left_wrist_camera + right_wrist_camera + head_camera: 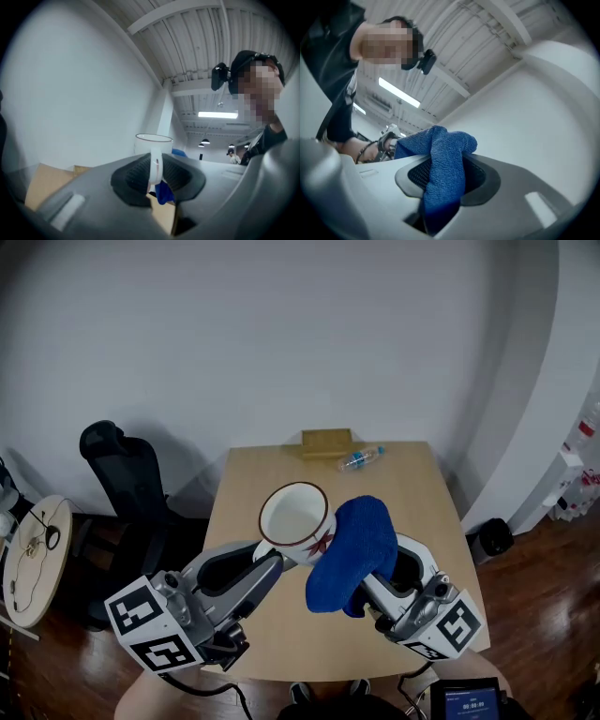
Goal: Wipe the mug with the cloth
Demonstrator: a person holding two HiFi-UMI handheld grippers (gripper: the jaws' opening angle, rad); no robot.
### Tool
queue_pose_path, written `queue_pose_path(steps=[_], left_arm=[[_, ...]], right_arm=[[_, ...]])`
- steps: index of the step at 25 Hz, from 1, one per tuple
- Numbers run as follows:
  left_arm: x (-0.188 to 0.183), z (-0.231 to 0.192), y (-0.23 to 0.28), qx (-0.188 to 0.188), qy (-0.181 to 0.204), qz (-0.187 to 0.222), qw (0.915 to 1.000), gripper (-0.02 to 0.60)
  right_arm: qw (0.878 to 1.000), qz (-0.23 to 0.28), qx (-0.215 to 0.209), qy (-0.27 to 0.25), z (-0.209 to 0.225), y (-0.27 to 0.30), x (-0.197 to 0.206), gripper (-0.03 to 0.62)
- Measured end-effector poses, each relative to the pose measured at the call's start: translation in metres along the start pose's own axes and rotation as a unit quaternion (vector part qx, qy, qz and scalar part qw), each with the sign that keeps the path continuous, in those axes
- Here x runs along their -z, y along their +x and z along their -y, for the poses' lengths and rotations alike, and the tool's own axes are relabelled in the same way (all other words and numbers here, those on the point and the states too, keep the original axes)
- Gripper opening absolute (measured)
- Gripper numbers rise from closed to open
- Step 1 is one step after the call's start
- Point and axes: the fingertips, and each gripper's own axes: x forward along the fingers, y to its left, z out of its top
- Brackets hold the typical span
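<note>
A white mug [295,518] with a dark rim and a red flower print is held up above the wooden table [244,512], mouth towards me. My left gripper [275,561] is shut on the mug's handle [155,171], which stands pinched between the ribbed pads in the left gripper view. A blue cloth [352,552] drapes over my right gripper [370,579], which is shut on it. The cloth [443,176] fills the gap between the pads in the right gripper view. It touches the mug's right side.
A wooden block [326,442] and a small plastic bottle [361,459] lie at the table's far edge. A black office chair [127,474] stands left of the table. A round side table [37,559] is at the far left.
</note>
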Motion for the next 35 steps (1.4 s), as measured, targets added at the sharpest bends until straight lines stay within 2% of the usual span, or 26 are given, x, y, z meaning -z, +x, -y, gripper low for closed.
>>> queue_pose_path(steps=[2, 4, 8, 11, 13, 17, 24, 26, 27, 29, 32, 34, 35], left_arm=[[-0.002, 0.003, -0.003, 0.012, 0.003, -0.005, 0.9999, 0.066], [-0.003, 0.006, -0.006, 0.023, 0.004, -0.011, 0.9997, 0.066], [-0.002, 0.015, -0.013, 0.049, -0.015, -0.017, 0.9985, 0.066], [-0.002, 0.035, -0.013, 0.097, -0.040, -0.017, 0.9943, 0.066], [0.001, 0.054, -0.010, 0.130, -0.048, -0.023, 0.9900, 0.066], [0.007, 0.074, -0.001, 0.162, -0.053, -0.036, 0.9847, 0.066], [0.016, 0.064, 0.003, 0.148, -0.069, -0.040, 0.9857, 0.066], [0.019, 0.060, 0.002, 0.142, -0.069, -0.039, 0.9867, 0.066], [0.018, 0.058, 0.001, 0.138, -0.064, -0.037, 0.9877, 0.066], [0.012, 0.055, -0.001, 0.121, -0.045, -0.025, 0.9913, 0.066], [-0.005, 0.038, -0.009, 0.068, 0.003, 0.001, 0.9977, 0.066], [-0.017, 0.019, -0.011, 0.020, 0.043, 0.012, 0.9988, 0.066], [-0.021, 0.008, -0.012, -0.006, 0.056, 0.015, 0.9983, 0.066]], right_arm=[[0.995, 0.011, -0.028, 0.093, 0.009, 0.000, 0.004, 0.143], [0.979, 0.011, -0.058, 0.196, 0.014, 0.002, 0.013, 0.143], [0.934, 0.018, -0.103, 0.342, 0.019, 0.003, 0.030, 0.143], [0.894, 0.029, -0.128, 0.428, 0.021, 0.003, 0.039, 0.143], [0.878, 0.021, -0.153, 0.453, 0.012, 0.004, 0.046, 0.143], [0.865, -0.009, -0.197, 0.461, -0.019, 0.011, 0.058, 0.143], [0.847, -0.036, -0.235, 0.475, -0.070, 0.018, 0.070, 0.143], [0.848, -0.037, -0.227, 0.478, -0.071, 0.017, 0.075, 0.143], [0.852, -0.039, -0.215, 0.475, -0.068, 0.016, 0.080, 0.143], [0.869, -0.043, -0.177, 0.460, -0.053, 0.012, 0.091, 0.143], [0.906, -0.047, -0.104, 0.407, -0.022, -0.001, 0.100, 0.143], [0.938, -0.052, -0.061, 0.337, -0.004, -0.008, 0.095, 0.143], [0.956, -0.056, -0.044, 0.285, 0.002, -0.010, 0.090, 0.143]])
